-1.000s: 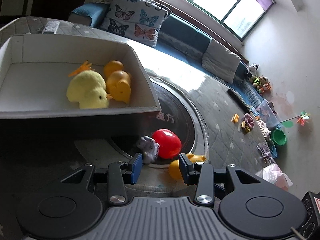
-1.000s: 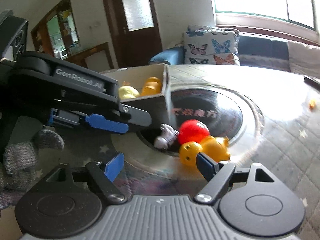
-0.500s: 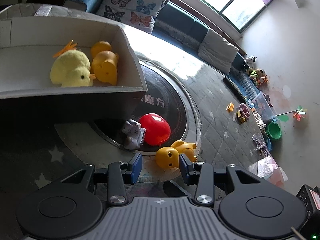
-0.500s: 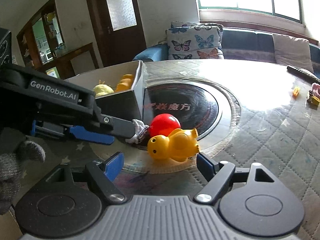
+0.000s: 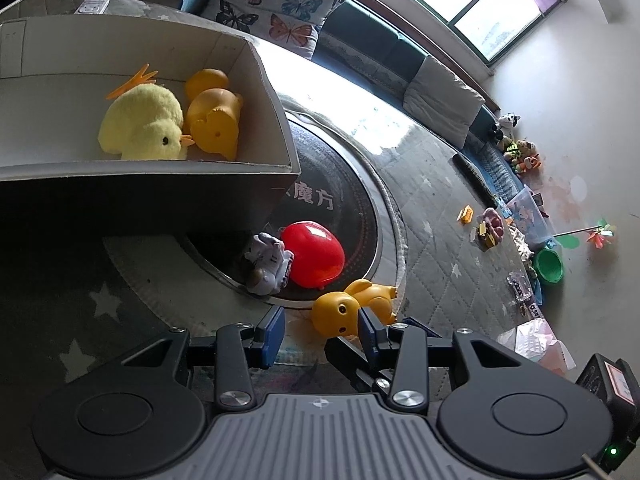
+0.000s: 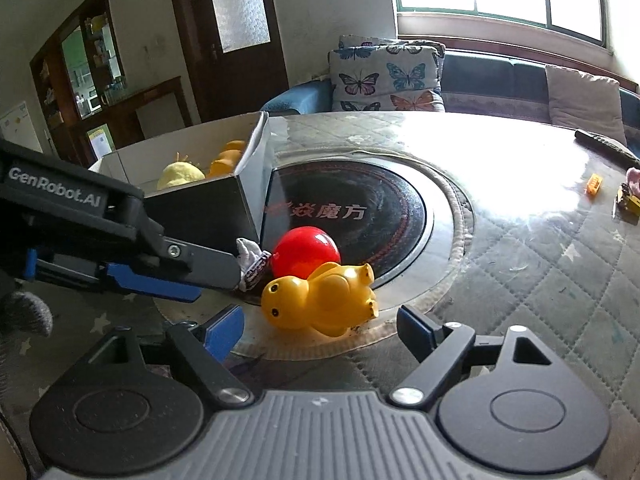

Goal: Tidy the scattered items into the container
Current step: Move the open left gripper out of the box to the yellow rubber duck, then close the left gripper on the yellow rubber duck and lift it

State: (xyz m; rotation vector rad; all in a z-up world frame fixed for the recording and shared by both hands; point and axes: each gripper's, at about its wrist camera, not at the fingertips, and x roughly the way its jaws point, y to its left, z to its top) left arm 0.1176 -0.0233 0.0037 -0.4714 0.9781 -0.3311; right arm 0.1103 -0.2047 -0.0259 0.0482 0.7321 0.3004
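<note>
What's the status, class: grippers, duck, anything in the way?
Both grippers, left and right, open, empty. Duck on its side outside box, ahead of right fingers. Ball touching behind it.

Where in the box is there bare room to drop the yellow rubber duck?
The box floor is bare left of the plush chick. The right corner is crowded: chick and orange duck touching. Outside, red ball and astronaut figure crowd the corner.

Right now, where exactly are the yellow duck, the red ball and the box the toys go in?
yellow duck point(image 6: 320, 300), right wrist view, on its body.
red ball point(image 6: 304, 250), right wrist view, on its rounded front.
box point(image 5: 276, 120), left wrist view, on its right-hand wall.
</note>
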